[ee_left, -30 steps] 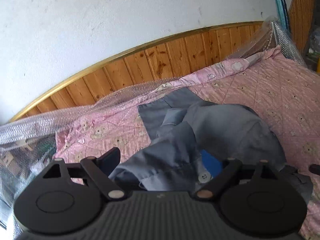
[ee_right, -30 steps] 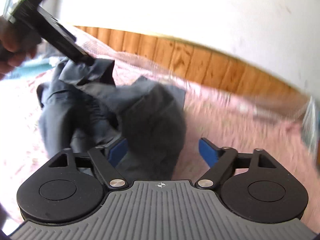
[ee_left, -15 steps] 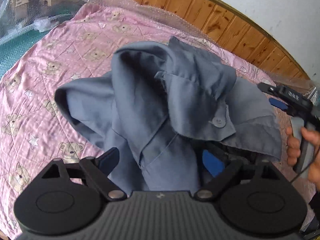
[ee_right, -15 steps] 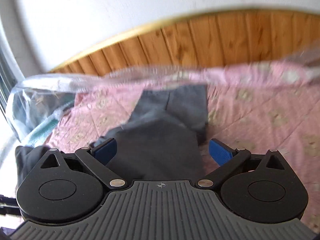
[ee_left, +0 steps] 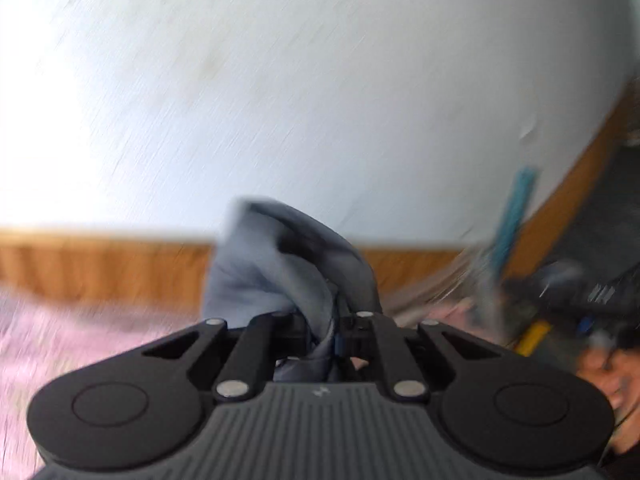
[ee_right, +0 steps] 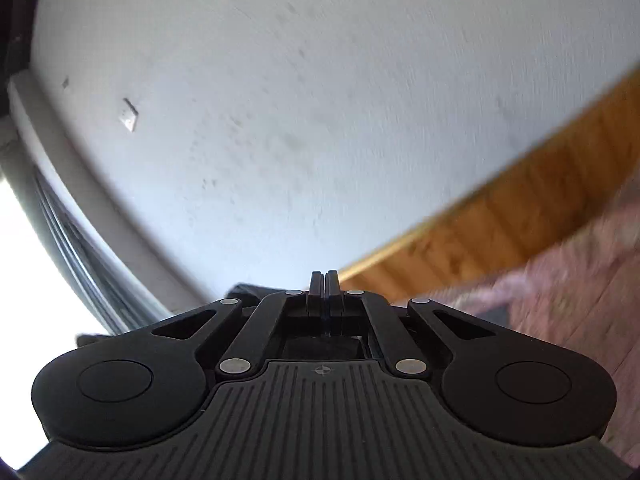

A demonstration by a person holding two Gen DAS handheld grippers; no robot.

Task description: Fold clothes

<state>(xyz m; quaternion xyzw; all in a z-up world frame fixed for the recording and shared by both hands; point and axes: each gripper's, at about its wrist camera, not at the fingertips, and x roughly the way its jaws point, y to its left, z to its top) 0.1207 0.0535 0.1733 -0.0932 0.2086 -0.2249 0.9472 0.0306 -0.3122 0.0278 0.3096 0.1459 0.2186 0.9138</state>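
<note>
A grey-blue shirt (ee_left: 280,264) bunches up between the fingers of my left gripper (ee_left: 326,332), which is shut on it and holds it raised in front of the white wall. The view is blurred by motion. My right gripper (ee_right: 324,280) is shut, its two fingers pressed together and tilted up at the wall; I see no cloth between its tips. A small dark patch of the shirt (ee_right: 494,314) shows low on the pink bedspread (ee_right: 580,280) in the right wrist view.
A wooden panel (ee_left: 100,268) with a gold trim runs along the white wall (ee_left: 280,80) behind the bed. A window frame (ee_right: 60,200) is at the left in the right wrist view. A person's hand (ee_left: 608,372) is at the lower right.
Both grippers have closed, the left one on the shirt. Both have swung upward, so the views now face the wall instead of the bed and shirt.
</note>
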